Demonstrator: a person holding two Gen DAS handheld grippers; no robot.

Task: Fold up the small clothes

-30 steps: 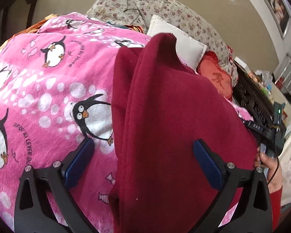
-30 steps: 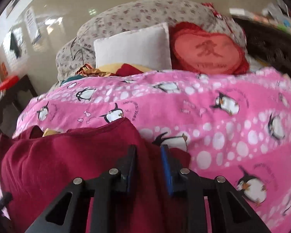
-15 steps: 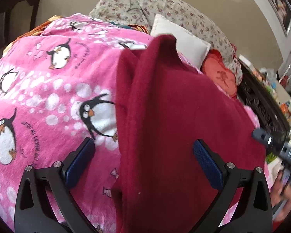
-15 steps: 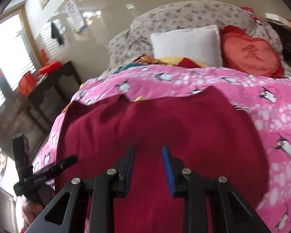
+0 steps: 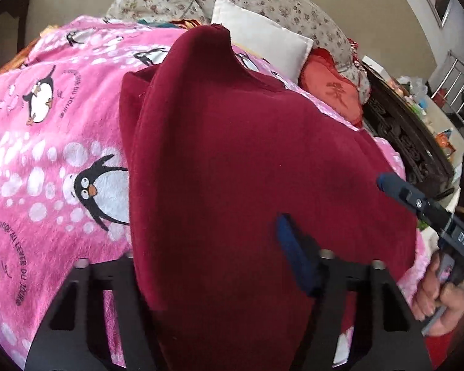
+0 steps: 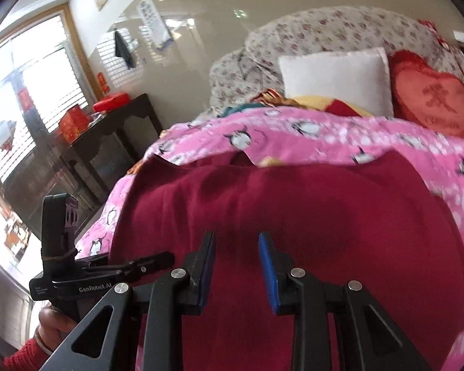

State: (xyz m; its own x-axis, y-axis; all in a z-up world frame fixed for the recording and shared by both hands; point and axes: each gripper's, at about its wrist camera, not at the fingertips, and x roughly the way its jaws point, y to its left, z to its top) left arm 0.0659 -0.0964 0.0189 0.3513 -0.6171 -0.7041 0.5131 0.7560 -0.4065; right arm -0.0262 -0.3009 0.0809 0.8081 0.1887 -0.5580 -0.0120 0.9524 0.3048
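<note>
A dark red fleece garment (image 5: pixel 232 167) lies spread on the pink penguin blanket (image 5: pixel 46 154); it also shows in the right wrist view (image 6: pixel 309 216). My left gripper (image 5: pixel 219 262) is closing on the garment's near edge. Cloth drapes over its left finger, and only the right blue pad (image 5: pixel 294 253) shows. My right gripper (image 6: pixel 236 266) hovers over the garment with a narrow gap between its blue pads and nothing in it. It also shows at the right edge of the left wrist view (image 5: pixel 417 204). The left gripper appears at the left of the right wrist view (image 6: pixel 108 272).
A white pillow (image 6: pixel 334 80), a red heart cushion (image 6: pixel 433 95) and a floral quilt (image 6: pixel 324 34) lie at the bed's head. A dark side table (image 6: pixel 108 142) with red boxes stands left of the bed. Dark carved furniture (image 5: pixel 411 136) stands right of the bed.
My left gripper's fingers have come much closer together around the garment's near edge, which now covers the left finger. My right gripper has swung left and back over the garment.
</note>
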